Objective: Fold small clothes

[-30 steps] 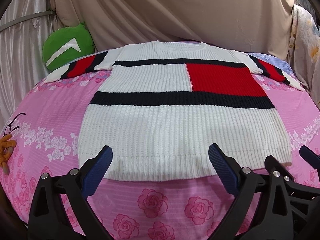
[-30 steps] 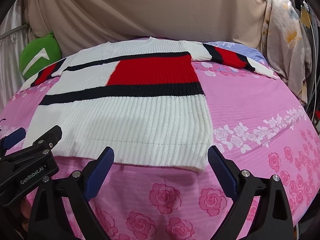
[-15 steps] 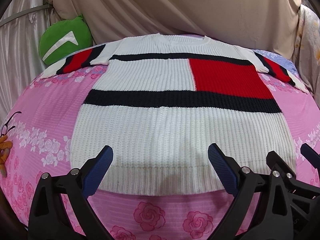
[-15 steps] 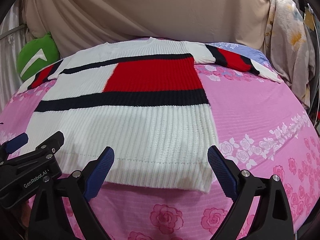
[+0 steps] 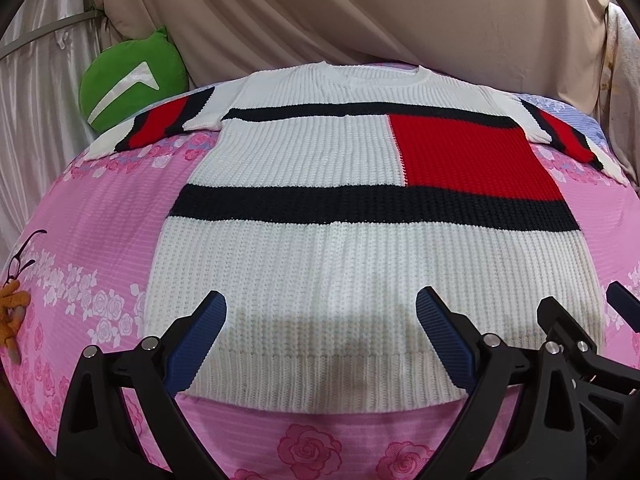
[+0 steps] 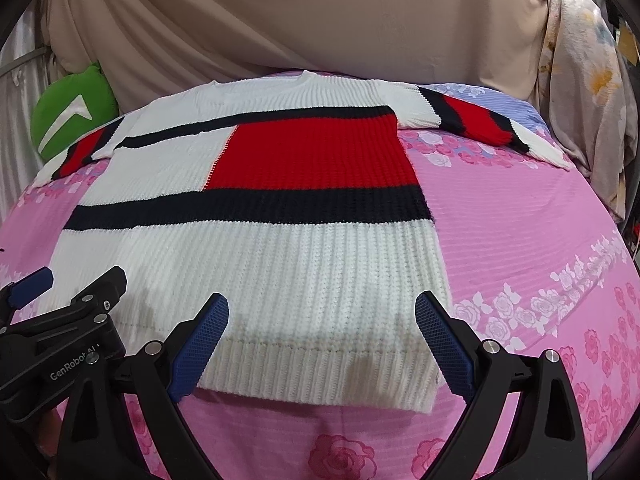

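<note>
A white knit sweater (image 5: 360,280) with black stripes and a red block lies flat on the pink bedspread, sleeves spread out, hem toward me. It also shows in the right wrist view (image 6: 260,272). My left gripper (image 5: 320,332) is open and empty, its blue pads hanging just above the left half of the hem. My right gripper (image 6: 320,332) is open and empty above the right half of the hem. Each gripper shows at the edge of the other's view: the right gripper (image 5: 580,344) and the left gripper (image 6: 60,312).
A pink floral bedspread (image 5: 100,240) covers the bed. A green cushion (image 5: 128,80) lies at the back left. Beige drapes (image 5: 360,12) hang behind the bed. Glasses and an orange toy (image 5: 16,304) lie at the left edge. A floral cloth (image 6: 580,80) hangs at the right.
Both grippers have moved forward, so their pads are now over the sweater's hem instead of short of it. Both stay open.
</note>
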A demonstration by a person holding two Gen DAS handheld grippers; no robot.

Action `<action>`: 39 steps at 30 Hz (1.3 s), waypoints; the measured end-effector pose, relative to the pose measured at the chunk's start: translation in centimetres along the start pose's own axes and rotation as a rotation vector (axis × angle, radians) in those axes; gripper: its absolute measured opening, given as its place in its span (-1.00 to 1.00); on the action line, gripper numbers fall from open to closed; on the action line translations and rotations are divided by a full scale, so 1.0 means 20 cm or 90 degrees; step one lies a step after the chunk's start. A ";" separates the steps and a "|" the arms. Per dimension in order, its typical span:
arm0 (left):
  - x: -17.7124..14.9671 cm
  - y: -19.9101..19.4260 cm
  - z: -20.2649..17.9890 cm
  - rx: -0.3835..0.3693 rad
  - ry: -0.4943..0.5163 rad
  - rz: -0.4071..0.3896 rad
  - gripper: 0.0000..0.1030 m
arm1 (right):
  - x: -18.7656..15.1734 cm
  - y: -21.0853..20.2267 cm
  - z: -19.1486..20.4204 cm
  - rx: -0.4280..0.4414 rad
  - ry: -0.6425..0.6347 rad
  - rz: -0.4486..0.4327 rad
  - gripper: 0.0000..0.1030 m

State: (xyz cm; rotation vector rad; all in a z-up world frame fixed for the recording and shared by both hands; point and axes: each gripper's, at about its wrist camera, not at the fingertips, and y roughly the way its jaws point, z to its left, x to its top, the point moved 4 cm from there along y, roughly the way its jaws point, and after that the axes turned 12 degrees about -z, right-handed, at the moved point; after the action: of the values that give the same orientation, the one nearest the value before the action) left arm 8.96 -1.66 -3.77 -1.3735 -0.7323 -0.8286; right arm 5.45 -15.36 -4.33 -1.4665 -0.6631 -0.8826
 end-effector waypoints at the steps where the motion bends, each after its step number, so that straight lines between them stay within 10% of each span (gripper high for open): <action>1: 0.00 0.00 0.00 0.001 0.001 0.001 0.82 | 0.00 0.00 0.00 0.000 0.000 0.000 0.82; 39: 0.02 0.03 -0.04 0.014 0.010 0.031 0.90 | 0.02 0.03 -0.04 0.006 0.011 0.001 0.76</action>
State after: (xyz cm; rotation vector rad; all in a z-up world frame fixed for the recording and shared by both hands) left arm 9.75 -2.50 -3.76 -1.3586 -0.6916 -0.7892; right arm 6.10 -16.28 -4.27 -1.4500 -0.6525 -0.8890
